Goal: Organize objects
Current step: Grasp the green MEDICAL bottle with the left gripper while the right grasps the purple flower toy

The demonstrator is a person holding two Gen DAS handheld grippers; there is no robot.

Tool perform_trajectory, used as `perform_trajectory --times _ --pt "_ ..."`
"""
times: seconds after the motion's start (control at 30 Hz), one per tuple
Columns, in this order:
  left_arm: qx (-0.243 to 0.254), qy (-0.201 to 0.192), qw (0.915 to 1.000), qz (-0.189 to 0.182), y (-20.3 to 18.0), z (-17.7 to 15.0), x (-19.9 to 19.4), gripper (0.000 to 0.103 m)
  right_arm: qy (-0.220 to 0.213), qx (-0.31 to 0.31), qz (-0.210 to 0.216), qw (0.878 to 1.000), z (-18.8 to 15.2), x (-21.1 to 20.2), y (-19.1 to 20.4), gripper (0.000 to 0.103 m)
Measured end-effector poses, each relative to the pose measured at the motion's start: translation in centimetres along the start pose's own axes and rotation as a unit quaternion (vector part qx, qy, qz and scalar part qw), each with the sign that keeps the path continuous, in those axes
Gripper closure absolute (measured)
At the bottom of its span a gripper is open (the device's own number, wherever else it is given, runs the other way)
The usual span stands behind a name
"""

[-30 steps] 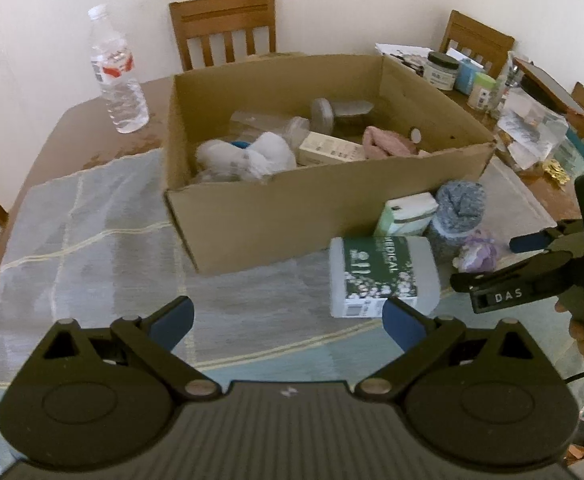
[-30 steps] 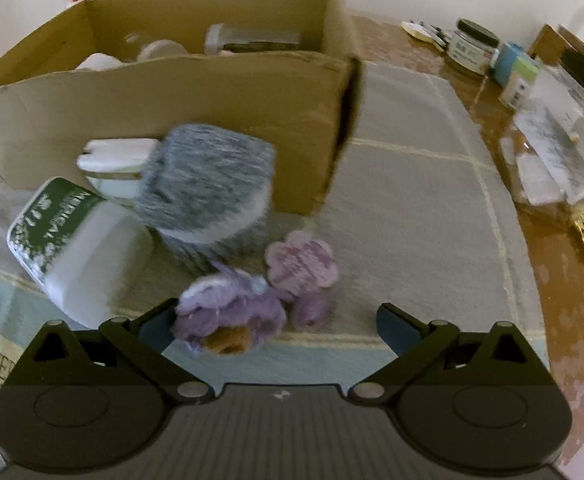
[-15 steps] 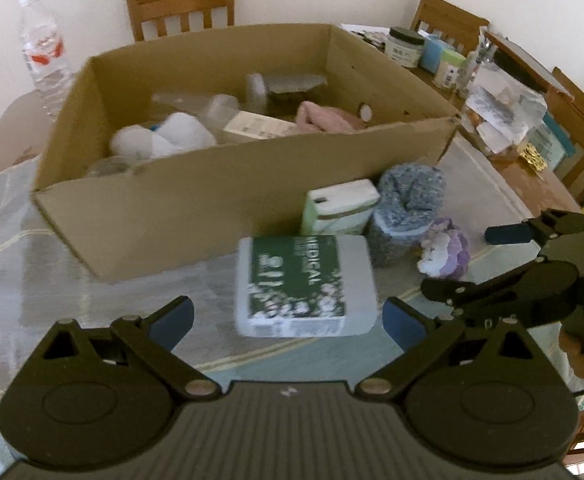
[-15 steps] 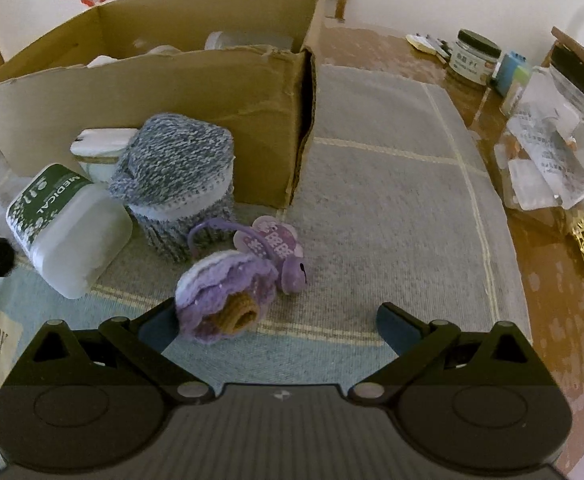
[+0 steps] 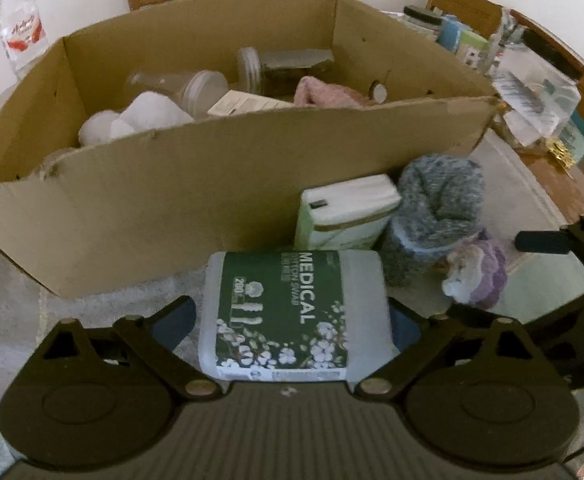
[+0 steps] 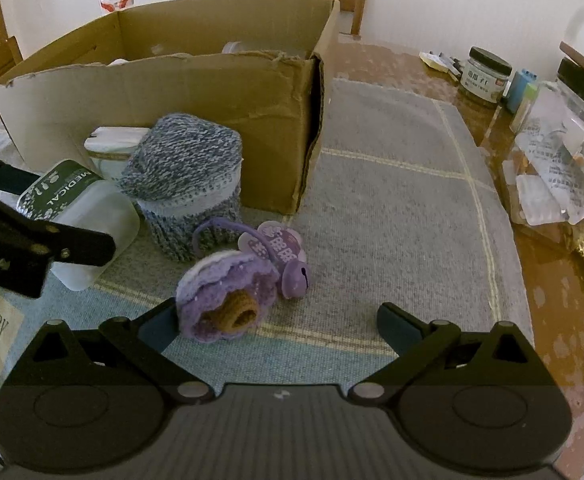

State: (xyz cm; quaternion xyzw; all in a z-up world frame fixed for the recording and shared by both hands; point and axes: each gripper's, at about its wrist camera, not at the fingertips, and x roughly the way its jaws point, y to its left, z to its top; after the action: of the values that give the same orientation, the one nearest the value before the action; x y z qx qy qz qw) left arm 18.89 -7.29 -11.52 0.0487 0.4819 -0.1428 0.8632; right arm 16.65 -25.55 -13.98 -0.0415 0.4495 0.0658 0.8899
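Box (image 5: 196, 216): upper frame, already part filled.
Left gripper (image 5: 292, 320): jaws closing around swab box (image 5: 288, 308), lower centre; contact unclear.
Right gripper (image 6: 280, 324): jaws wide, empty.
Left out: swab box, knit cosy (image 6: 184, 176), purple crochet piece (image 6: 224, 300).

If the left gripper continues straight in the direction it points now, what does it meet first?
Most likely the medical cotton swab box, which already lies between the closing jaws of the left gripper. Behind it stand a white-green packet and the cardboard box.
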Motion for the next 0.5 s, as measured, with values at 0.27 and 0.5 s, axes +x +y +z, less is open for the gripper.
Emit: perform_trajectory --times 0.27,0.5 --pt "-0.001 0.003 0.9999 -0.011 0.5 -0.3 -0.1 0.02 0.006 -0.015 0.011 1.0 0.5 0.1 1.1 0.001" --pt "-0.006 0.009 0.9999 -0.013 1.1 -0.1 -0.1 0.02 -0.02 -0.087 0.012 0.996 0.9 0.0 2.6 0.01"
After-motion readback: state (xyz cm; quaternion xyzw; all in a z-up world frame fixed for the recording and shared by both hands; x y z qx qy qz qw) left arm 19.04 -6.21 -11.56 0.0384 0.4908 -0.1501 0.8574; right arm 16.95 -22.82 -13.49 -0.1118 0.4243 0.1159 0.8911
